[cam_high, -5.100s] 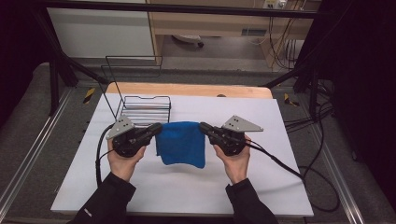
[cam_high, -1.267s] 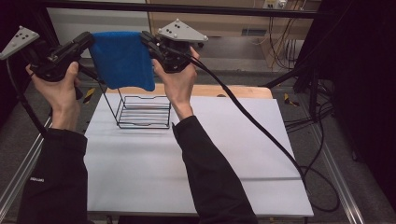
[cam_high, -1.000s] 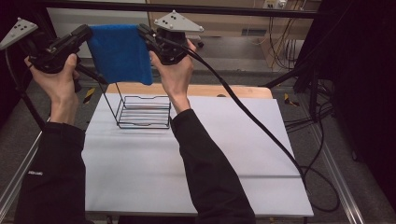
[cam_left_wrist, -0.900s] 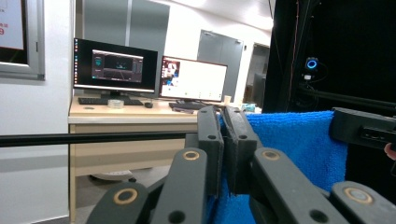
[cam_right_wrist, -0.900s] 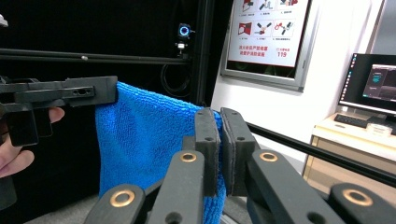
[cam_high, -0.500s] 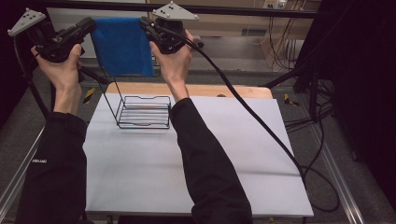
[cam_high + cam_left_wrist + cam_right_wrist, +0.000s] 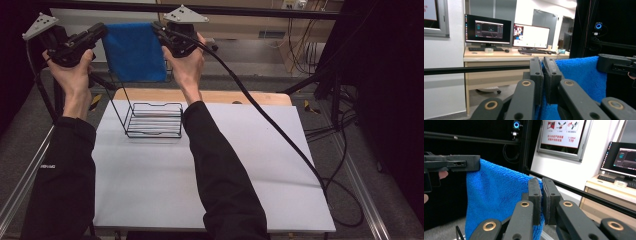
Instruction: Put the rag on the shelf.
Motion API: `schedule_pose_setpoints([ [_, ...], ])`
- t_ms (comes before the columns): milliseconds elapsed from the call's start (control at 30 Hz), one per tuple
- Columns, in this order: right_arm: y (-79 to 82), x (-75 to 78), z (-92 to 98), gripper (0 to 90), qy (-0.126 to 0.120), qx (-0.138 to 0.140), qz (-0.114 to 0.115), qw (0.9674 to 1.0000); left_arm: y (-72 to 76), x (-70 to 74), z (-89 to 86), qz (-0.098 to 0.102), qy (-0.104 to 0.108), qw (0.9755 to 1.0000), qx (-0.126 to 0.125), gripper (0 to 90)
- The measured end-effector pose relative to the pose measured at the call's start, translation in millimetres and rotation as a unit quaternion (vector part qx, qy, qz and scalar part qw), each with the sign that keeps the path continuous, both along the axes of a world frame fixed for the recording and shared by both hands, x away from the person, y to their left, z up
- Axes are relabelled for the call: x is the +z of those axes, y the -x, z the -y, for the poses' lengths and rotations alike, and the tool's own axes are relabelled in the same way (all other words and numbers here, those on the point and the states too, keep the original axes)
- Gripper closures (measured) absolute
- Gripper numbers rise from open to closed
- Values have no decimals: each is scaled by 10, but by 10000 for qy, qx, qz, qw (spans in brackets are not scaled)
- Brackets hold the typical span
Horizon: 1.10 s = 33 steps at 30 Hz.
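Blue cloth point(image 7: 134, 51), top corners pinched between fingers point(image 7: 535, 75)

Blue towel point(image 7: 134, 51) fuzzy terry cloth; rack point(image 7: 153, 120) thin black wire.

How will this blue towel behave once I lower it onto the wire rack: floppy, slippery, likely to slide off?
Probably floppy: the blue towel hangs limp below the left gripper and right gripper, both pinching its top corners. Likely light, since two corner pinches carry it. Its looped terry pile looks grippy, so it should drape over the wire rack rather than slide, though uneven release may let it slump.
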State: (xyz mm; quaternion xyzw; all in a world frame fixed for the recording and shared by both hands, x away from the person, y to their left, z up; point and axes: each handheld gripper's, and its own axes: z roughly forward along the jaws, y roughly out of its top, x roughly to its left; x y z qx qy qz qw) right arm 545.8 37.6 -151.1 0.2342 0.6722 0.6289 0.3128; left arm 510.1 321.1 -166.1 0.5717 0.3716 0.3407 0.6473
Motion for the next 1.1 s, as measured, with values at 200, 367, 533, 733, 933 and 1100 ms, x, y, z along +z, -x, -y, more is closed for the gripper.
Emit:
schedule_pose_setpoints([
  [200, 53, -63, -42, 866, 240, -11, -27, 9997, 14, -134, -46, -85, -72, 9999, -25, 862],
  [367, 89, -164, -26, 865, 233, -6, -219, 9995, 54, -225, -37, -118, -161, 9997, -110, 861],
  [533, 122, -289, 23, 865, 269, 45, -327, 9991, 89, -319, -6, -165, -312, 9993, -135, 861],
  [733, 169, -403, 39, 865, 311, 92, -361, 9988, 141, -415, -7, -199, -450, 9987, -153, 861],
  [933, 255, -416, -3, 864, 326, 189, -355, 9987, 204, -458, -87, -225, -325, 9990, -229, 861],
  [1100, 309, -422, -7, 863, 423, 153, -451, 9980, 269, -478, -91, -234, -388, 9985, -307, 860],
])
